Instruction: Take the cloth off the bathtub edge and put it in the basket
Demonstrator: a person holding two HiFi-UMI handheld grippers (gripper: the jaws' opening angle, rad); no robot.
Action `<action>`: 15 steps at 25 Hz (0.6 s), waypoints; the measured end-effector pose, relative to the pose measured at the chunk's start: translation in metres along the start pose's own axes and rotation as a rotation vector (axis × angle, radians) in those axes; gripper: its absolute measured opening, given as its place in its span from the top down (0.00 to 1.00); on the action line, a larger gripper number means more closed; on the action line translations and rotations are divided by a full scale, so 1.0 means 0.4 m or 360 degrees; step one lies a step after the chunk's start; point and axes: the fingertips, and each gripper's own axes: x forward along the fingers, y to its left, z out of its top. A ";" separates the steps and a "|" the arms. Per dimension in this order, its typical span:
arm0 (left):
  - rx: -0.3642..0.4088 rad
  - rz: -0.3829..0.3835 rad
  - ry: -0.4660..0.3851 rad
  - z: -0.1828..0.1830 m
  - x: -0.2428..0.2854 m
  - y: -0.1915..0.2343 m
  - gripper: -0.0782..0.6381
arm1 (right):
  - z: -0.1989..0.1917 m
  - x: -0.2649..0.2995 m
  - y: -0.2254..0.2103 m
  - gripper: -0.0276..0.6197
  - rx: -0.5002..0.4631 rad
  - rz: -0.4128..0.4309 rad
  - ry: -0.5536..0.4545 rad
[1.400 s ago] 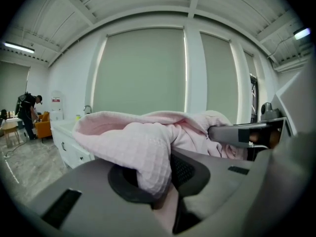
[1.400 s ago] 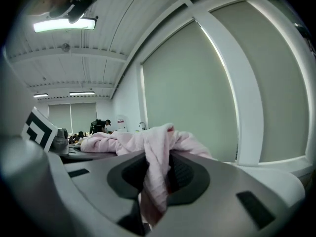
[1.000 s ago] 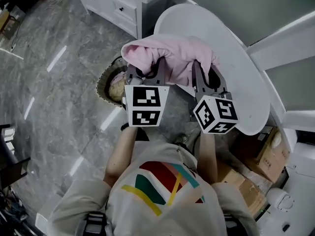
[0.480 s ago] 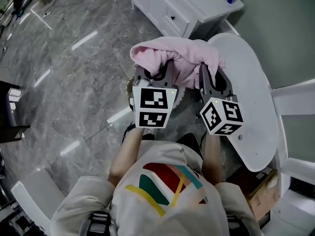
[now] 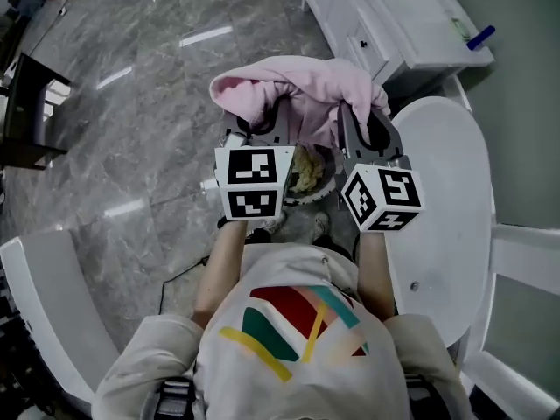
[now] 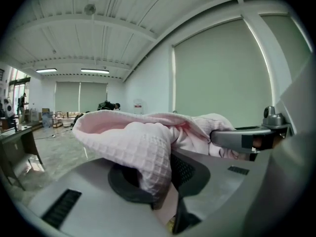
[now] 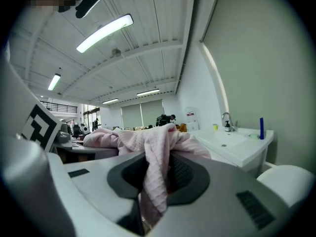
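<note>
A pink waffle-weave cloth (image 5: 302,94) hangs bunched in the air between both grippers. My left gripper (image 5: 261,131) is shut on its left part; in the left gripper view the cloth (image 6: 140,147) is pinched between the dark pads of the left gripper (image 6: 165,184). My right gripper (image 5: 354,122) is shut on the right part, where the cloth (image 7: 155,157) drapes down through the right gripper (image 7: 158,181). The round basket (image 5: 322,180) stands on the floor directly below, partly hidden by the grippers, with something yellowish inside. The white bathtub (image 5: 442,226) lies to the right.
A white vanity cabinet (image 5: 385,24) with a sink and a blue bottle (image 5: 479,38) stands at the top right. A dark table (image 5: 31,103) is at the left, a white curved piece (image 5: 39,304) at the lower left. The floor is grey marble.
Both grippers have carried the cloth away from the bathtub end, and it now hangs over the basket. The person has turned, so the bathtub shifted to the right of the picture.
</note>
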 end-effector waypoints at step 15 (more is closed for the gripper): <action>-0.0068 0.0196 0.0035 -0.064 -0.052 -0.029 0.77 | -0.042 -0.028 0.002 0.82 -0.0068 0.0217 0.0084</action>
